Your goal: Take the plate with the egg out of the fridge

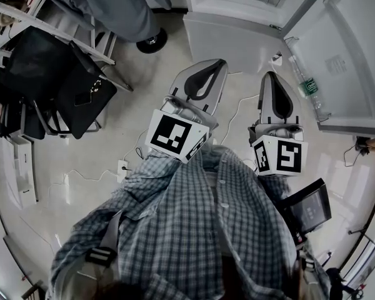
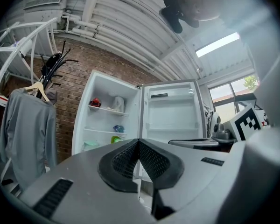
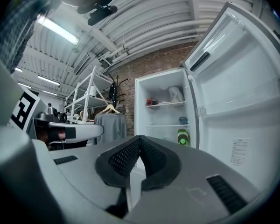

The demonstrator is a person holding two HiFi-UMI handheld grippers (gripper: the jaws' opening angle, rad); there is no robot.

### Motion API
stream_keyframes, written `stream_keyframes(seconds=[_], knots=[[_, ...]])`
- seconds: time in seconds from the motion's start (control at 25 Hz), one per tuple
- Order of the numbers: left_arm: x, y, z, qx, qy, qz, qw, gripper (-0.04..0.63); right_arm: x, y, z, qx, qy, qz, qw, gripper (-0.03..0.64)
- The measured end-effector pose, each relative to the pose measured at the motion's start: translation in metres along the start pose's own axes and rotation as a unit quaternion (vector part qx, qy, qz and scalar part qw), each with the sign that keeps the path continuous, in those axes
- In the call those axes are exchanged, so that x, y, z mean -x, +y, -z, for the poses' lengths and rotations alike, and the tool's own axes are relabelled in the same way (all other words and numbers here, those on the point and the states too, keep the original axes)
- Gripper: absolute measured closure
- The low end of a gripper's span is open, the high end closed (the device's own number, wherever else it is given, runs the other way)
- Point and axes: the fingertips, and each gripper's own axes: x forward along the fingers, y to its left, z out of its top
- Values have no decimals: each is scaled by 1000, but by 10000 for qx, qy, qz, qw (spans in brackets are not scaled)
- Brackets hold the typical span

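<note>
The white fridge (image 2: 109,113) stands open a short way ahead, its door (image 2: 171,111) swung out to the right. On its shelves I see a small red thing (image 2: 95,102), a white bag (image 2: 116,102), a blue item (image 2: 118,128) and a green one (image 2: 115,139). No plate with an egg can be made out at this distance. My left gripper (image 1: 216,65) and right gripper (image 1: 270,75) are held side by side in front of my chest, pointing at the fridge (image 1: 237,17). Both are shut, pads together, with nothing between them.
A grey garment (image 2: 28,125) hangs on a hanger left of the fridge, by a white rack (image 3: 86,101). Another person's shoe (image 1: 151,41) stands near the fridge's left corner. A black chair (image 1: 69,86) is at my left. A bottle (image 1: 307,86) sits in the door shelf. Cables and a power strip (image 1: 122,166) lie on the floor.
</note>
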Motion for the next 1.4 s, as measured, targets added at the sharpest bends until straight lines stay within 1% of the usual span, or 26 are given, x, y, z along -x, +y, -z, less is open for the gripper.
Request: stream_keyframes(seconds=[0.2, 0.44, 0.8, 1.0, 1.32, 1.4], knots=[[-21, 12, 3, 44, -18, 83, 10000, 589, -16, -7, 0, 82, -3, 60, 9999, 612], [-59, 26, 1, 16, -79, 284, 9996, 589, -54, -26, -3, 121, -14, 141, 9998, 612], [-119, 80, -5, 78, -102, 323, 9994, 589, -127, -47, -10, 182, 37, 172, 9997, 612], [-153, 112, -11, 227, -122, 358, 9990, 589, -171, -57, -14, 226, 46, 213, 9995, 612], [-201, 161, -19, 52, -211, 505, 9985, 589, -234, -71, -24, 281, -41, 331, 9990, 612], [-210, 171, -22, 67, -248, 553, 9981, 589, -249, -72, -27, 283, -75, 350, 9990, 612]])
